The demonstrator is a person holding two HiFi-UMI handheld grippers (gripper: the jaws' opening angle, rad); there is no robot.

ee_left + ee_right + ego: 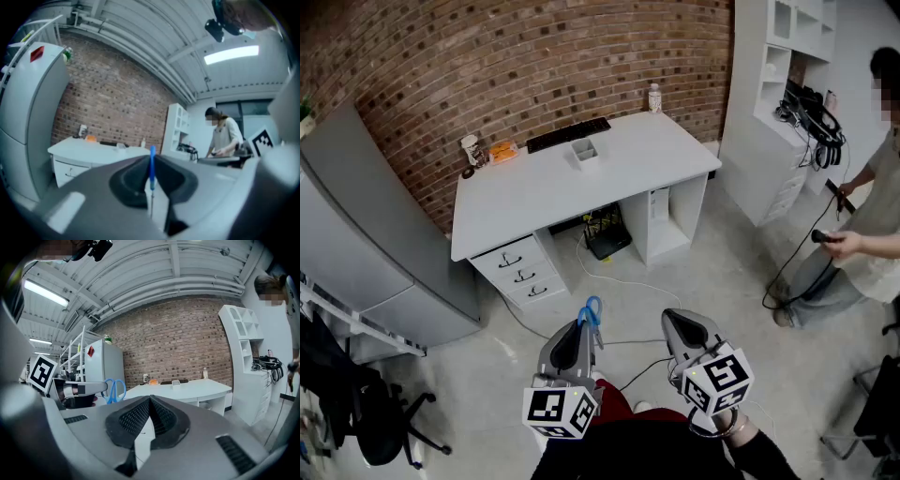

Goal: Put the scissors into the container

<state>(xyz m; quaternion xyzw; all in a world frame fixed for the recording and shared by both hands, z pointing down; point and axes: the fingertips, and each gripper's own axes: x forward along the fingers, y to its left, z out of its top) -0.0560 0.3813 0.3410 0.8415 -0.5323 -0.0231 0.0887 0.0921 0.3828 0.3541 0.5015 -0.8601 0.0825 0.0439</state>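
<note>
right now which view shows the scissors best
The right gripper view: the scissors show side-on, with both blue handle loops clear, sticking out of the left hand-held gripper. The left gripper view shows only a thin blue edge pinched between its shut jaws. The head view shows the blue handles small, above that gripper.

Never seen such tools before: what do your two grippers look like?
The left gripper and right gripper are smooth grey shells tapering to a point, lined with black pads. Each carries a white cube with black square markers.

Ceiling strip lights [232, 54] glare; gripper views bulge, dark-cornered, foreground soft.
</note>
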